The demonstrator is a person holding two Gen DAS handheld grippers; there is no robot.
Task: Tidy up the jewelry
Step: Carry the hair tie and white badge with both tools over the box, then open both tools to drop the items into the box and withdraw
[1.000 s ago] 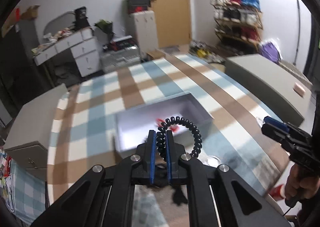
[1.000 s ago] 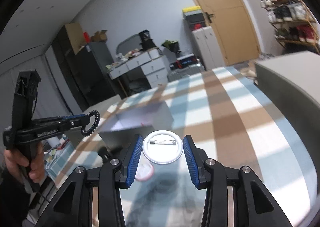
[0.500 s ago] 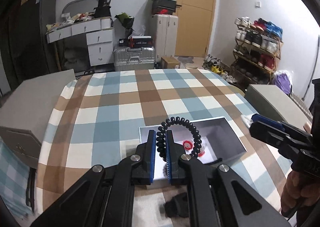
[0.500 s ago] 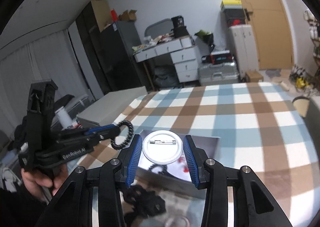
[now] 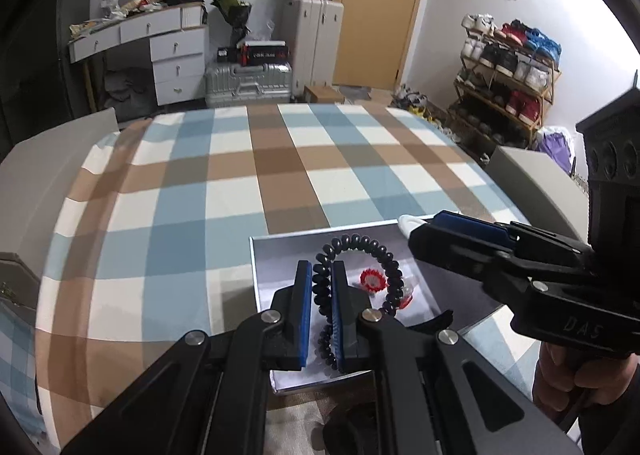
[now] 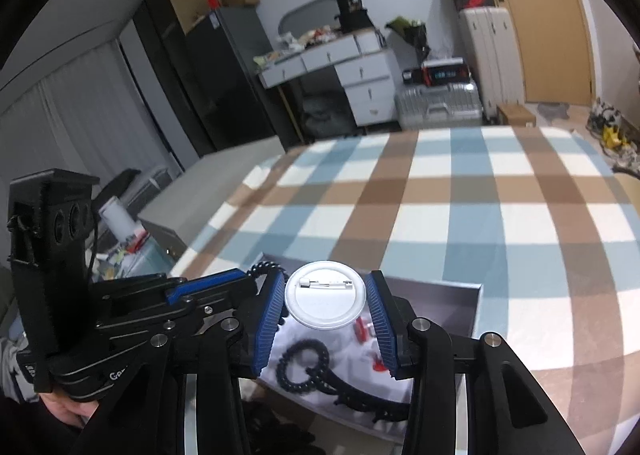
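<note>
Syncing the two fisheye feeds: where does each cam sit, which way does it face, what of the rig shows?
Left wrist: sits on the left tool, looking forward over the grey box toward the door; its fingers clamp a black coil hair tie; the right tool and hand enter at right.
Right wrist: sits on the right tool, facing the desk corner over the box; its fingers hold a white pin badge; the left tool shows at left.
Shared: box, checked tablecloth, both tools.
</note>
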